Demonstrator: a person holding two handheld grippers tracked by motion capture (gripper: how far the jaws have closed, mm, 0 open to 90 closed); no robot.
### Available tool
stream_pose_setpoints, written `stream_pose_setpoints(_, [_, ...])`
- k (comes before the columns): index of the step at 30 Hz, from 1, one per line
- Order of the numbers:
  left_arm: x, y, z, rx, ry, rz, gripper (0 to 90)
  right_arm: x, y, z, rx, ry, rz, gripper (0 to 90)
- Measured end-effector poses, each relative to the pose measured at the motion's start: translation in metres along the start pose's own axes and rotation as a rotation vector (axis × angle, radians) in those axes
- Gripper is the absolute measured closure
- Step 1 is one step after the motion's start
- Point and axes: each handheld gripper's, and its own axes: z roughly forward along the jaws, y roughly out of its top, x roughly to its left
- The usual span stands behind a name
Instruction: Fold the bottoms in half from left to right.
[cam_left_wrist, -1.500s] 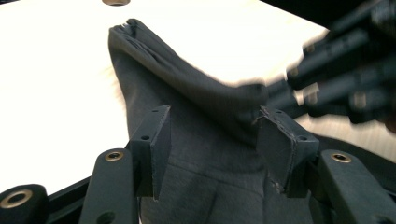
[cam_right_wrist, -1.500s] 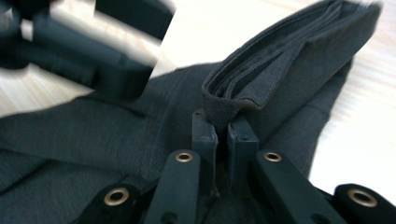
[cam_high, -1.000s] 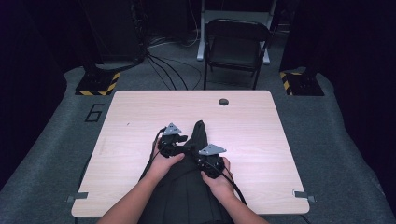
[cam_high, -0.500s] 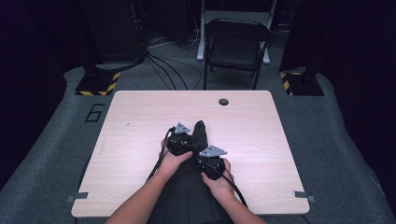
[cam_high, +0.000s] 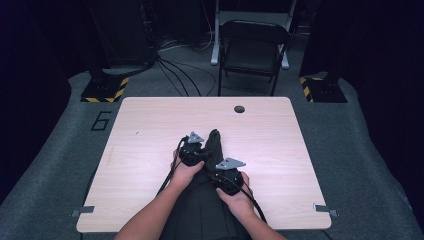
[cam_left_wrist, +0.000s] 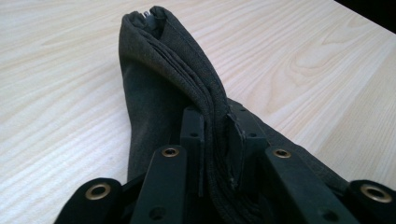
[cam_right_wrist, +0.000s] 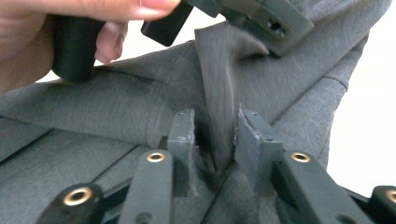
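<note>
A pale wood-grain rectangular table with a small round dark hole near its far edge stands on grey carpet, and a black folding metal chair sits beyond it.

A dark grey woven cloth garment lies on the near middle of the table, its lower part hanging over the near edge between the person's forearms. Its far end is bunched into a raised, narrow fold that points toward the far edge.

The left gripper, black with a grey three-cornered plate on top, is held in the left hand at the left side of that raised fold. In the left gripper view its jaws have just been closing, and the pads press on a thick stack of cloth layers that stands upright between them.

The right gripper sits just nearer the person, in the right hand, over the garment's middle. In the right gripper view its jaws have just been opening; a pinched ridge of cloth rises between the pads, with gaps visible on both sides, so they no longer clamp it. The left gripper and fingers of the left hand appear just beyond.
</note>
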Motion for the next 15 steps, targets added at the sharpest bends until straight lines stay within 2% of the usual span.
stream_pose_setpoints(3, [0.002, 0.004, -0.005, -0.021, -0.009, -0.013, 79.1, -0.001, -0.001, -0.005, -0.001, 0.024, 0.028, 60.9])
stream_pose_setpoints(5, [0.004, 0.009, -0.010, -0.024, -0.007, 0.012, 79.6, -0.001, -0.001, -0.007, -0.004, 0.034, 0.031, 59.6])
stream_pose_setpoints(7, [0.004, 0.014, -0.013, -0.029, -0.012, 0.017, 80.1, 0.001, -0.002, -0.010, 0.000, 0.044, 0.041, 58.3])
stream_pose_setpoints(11, [0.006, 0.026, -0.025, -0.036, -0.010, 0.049, 80.5, 0.004, -0.005, -0.010, 0.022, 0.063, 0.038, 56.0])
stream_pose_setpoints(15, [0.010, 0.036, -0.035, -0.050, -0.011, 0.057, 80.8, 0.007, -0.009, -0.006, 0.048, 0.068, 0.007, 55.5])
